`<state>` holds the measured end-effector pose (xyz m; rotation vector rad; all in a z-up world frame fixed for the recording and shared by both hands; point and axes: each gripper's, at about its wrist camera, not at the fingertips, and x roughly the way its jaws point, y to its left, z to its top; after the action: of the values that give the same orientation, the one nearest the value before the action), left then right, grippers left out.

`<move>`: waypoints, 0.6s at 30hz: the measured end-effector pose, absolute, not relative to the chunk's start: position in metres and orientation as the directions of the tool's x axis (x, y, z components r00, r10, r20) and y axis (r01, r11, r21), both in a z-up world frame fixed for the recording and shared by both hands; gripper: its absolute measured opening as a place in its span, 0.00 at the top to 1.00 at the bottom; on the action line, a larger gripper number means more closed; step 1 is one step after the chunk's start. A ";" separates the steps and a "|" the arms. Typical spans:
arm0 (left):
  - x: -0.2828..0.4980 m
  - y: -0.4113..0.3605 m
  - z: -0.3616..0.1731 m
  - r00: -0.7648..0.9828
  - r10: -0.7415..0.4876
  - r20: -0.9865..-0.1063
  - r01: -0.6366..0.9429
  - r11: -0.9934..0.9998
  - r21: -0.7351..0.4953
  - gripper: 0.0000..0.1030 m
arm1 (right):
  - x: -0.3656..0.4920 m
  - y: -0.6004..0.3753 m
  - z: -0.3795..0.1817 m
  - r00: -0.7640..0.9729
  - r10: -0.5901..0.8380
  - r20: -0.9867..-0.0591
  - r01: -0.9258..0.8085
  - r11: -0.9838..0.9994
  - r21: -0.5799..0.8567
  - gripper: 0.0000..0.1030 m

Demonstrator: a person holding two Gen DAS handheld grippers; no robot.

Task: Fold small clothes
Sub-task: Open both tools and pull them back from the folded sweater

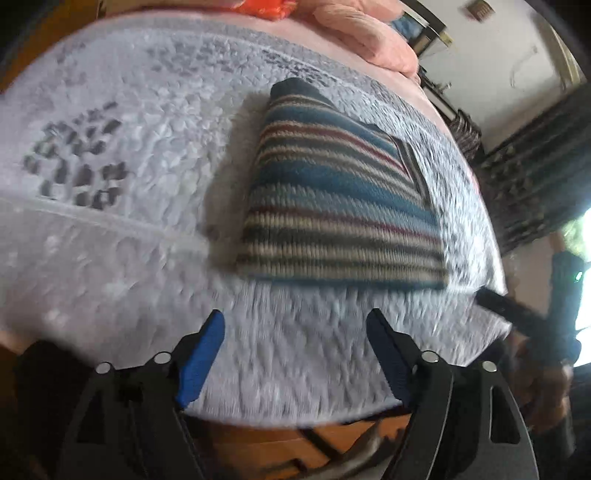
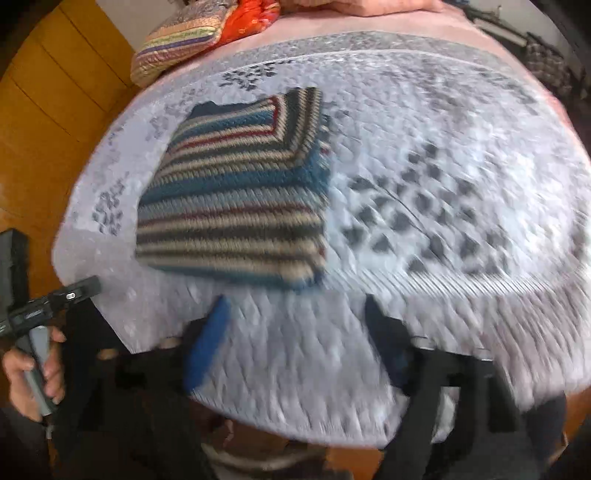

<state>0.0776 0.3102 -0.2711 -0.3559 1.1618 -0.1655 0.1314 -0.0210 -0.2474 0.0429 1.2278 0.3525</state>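
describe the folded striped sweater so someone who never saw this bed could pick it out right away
A pale grey quilted bedspread with dark leaf-like patches covers the bed. On it, in front of both open grippers, lies the striped sweater, folded into a flat, roughly square bundle. It is the only knit with blue, cream, dark and thin red stripes; the pillows at the far edge are orange and multicoloured.

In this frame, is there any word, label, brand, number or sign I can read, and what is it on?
No text can be read in either view.
Striped sweater: stripes only, no tag or label showing.
Grey patterned bedspread: woven pattern, no lettering.
Left tongs as seen from the right wrist: small pale marks on the black body, too small and blurred to read.
Wall plaque: too blurred to read.
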 end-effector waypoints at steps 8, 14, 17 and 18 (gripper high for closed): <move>-0.002 0.277 -0.197 0.486 0.024 -0.874 -0.096 0.995 -0.026 0.15 | 0.057 0.003 -0.188 0.498 -0.153 -0.854 -0.138 0.958 -0.252 0.04; -0.032 0.269 -0.116 0.595 0.046 -0.803 -0.091 0.996 -0.011 0.13 | 0.030 0.014 -0.114 0.511 -0.024 -0.859 -0.202 0.968 -0.147 0.04; -0.045 0.264 -0.080 0.628 0.006 -0.778 -0.053 0.998 -0.035 0.13 | 0.020 0.019 -0.082 0.539 0.003 -0.842 -0.210 0.969 -0.131 0.04; -0.049 0.263 -0.070 0.639 -0.011 -0.769 -0.036 0.998 -0.044 0.12 | 0.013 0.019 -0.066 0.562 0.015 -0.827 -0.200 0.973 -0.118 0.04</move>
<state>-0.0491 0.2633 -0.0704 -0.0568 0.8774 0.0142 0.0131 0.0185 -0.0665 -0.2078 0.9681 0.1277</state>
